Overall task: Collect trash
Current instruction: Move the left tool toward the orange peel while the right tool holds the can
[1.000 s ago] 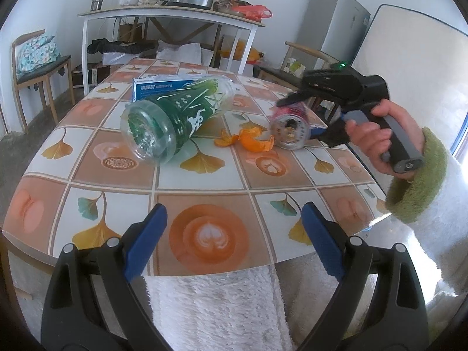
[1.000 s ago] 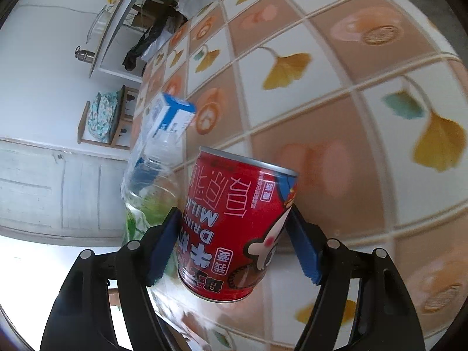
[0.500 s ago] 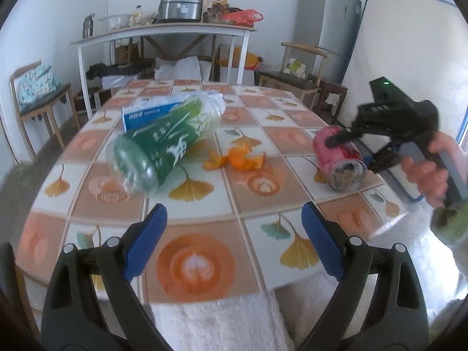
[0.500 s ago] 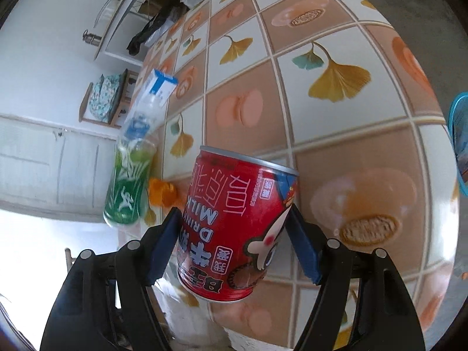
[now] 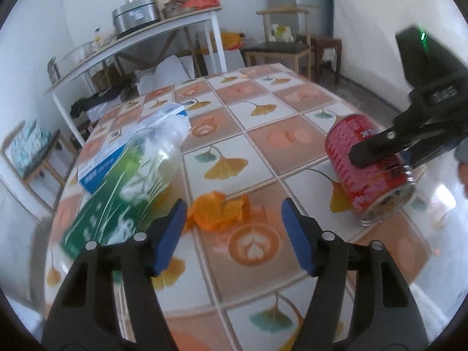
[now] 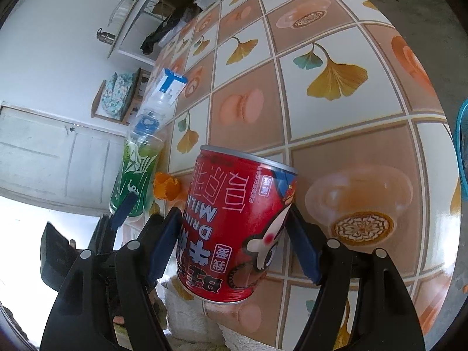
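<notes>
Right gripper pinches the red can between its blue pads, can held tilted above the table near its edge. Left gripper empty, fingers spread wide, hovering over the orange peel. Green bottle lies on its side beside the peel, against a blue-and-white box.

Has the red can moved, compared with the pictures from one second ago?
Yes. In the left wrist view the red can, held in the right tongs, has moved away from the orange peel, toward the table's right edge.
</notes>
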Demonstrator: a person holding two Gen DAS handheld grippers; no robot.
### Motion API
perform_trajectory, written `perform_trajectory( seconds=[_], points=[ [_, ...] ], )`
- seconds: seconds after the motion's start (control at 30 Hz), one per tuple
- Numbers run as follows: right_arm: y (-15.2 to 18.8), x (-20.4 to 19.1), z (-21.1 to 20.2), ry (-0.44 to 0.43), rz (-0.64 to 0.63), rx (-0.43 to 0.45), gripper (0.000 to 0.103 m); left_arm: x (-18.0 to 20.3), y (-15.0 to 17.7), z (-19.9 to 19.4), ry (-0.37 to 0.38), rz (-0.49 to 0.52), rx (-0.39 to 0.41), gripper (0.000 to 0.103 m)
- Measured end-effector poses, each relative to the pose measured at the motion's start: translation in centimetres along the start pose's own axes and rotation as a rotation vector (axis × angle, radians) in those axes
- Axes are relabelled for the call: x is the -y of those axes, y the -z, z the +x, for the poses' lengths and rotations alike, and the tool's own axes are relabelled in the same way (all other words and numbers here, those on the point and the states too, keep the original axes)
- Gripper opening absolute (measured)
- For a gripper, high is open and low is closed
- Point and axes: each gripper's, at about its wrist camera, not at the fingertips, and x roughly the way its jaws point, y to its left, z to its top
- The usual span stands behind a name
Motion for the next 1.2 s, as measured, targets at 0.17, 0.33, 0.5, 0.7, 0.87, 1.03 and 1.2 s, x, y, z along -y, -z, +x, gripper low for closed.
perform_trajectory(
  seconds=[0.17, 0.33, 0.5, 0.7, 0.87, 1.03, 1.2],
  points=[
    [0.1, 0.2, -0.3, -0.010, -0.009, 0.005, 0.070, 0.6, -0.9, 2.1, -0.023, 0.045, -0.060, 0.041],
    [0.1, 0.2, -0.3, -0.009, -0.011, 0.005, 0.070, 0.0, -1.0, 2.7, -0.010, 0.018, -0.081, 0.011],
    [0.1, 0.2, -0.3, -0.010, -0.011, 0.004, 0.070, -0.2, -0.6, 2.2, 0.007, 0.006, -0.075, 0.006],
    [0.0, 0.2, -0.4, -0.003, -0.011, 0.002, 0.070, 0.5, 0.2, -0.1, 0.022, 0.033, -0.065, 0.005],
    [0.0, 0.1, -0.5, -0.003, -0.009, 0.004, 0.070, 1.3, 1.8, -2.1, 0.046, 0.043, -0.087, 0.005],
    [0.0, 0.0, -0.5, 0.000, -0.009, 0.005, 0.070, 1.7, 3.1, -3.3, 0.075, 0.018, -0.095, 0.006],
    [0.0, 0.0, -0.4, 0.001, -0.009, 0.003, 0.070, 1.5, 3.7, -3.6, 0.106, -0.017, -0.086, 0.016]
  ],
)
